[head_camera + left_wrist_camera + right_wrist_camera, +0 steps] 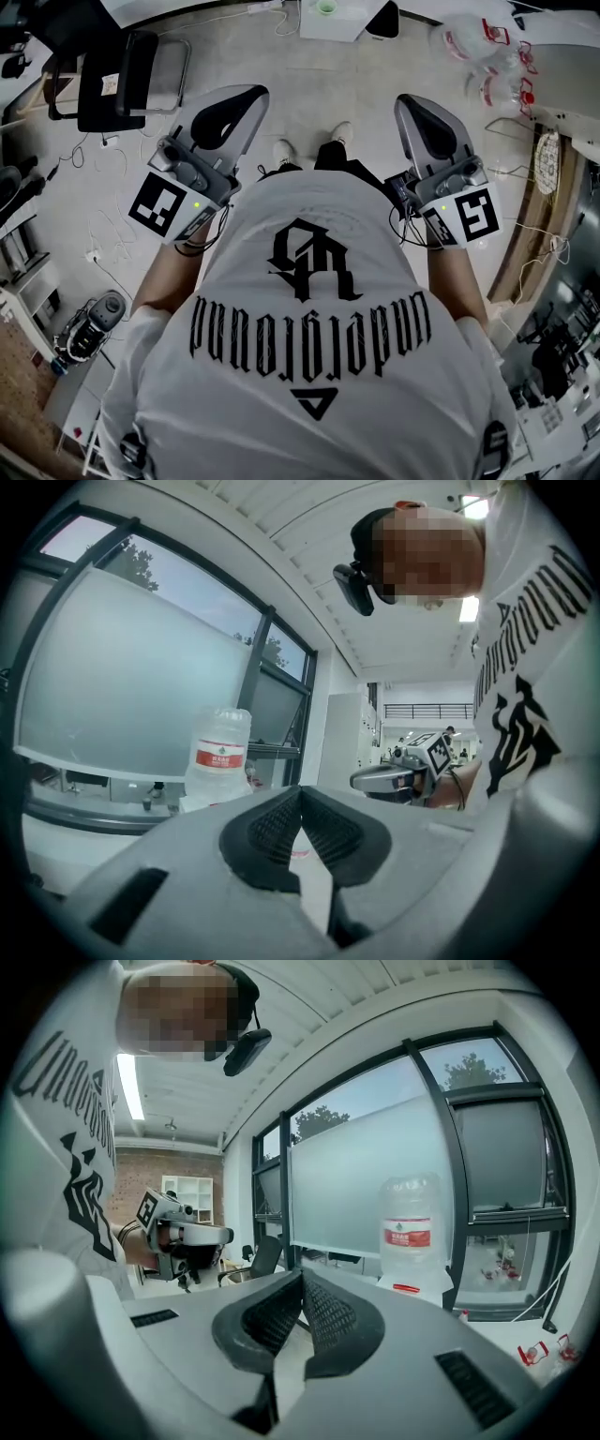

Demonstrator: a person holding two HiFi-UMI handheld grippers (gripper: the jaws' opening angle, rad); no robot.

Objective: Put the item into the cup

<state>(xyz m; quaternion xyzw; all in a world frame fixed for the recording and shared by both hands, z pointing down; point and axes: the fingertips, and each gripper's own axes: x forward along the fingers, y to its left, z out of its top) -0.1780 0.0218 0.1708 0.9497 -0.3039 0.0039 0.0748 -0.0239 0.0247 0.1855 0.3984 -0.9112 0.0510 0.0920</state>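
Grey-bodied, the left gripper (232, 105) and right gripper (424, 114) are held out on either side of the person's white T-shirt (309, 375), above the floor (309, 84). Each one's black pads (267, 832) meet at the tips with nothing between them — both empty. A water bottle (221, 752) stands by the window. Neither cup nor item shows in any view.

The left gripper (300, 791) points upward with its ribbed jaws pressed together, gripping nothing. Beyond it on the left, a water bottle (221, 750) stands before the window (131, 682). Far right, the right gripper (401, 774) shows beside a white printed shirt (539, 696).
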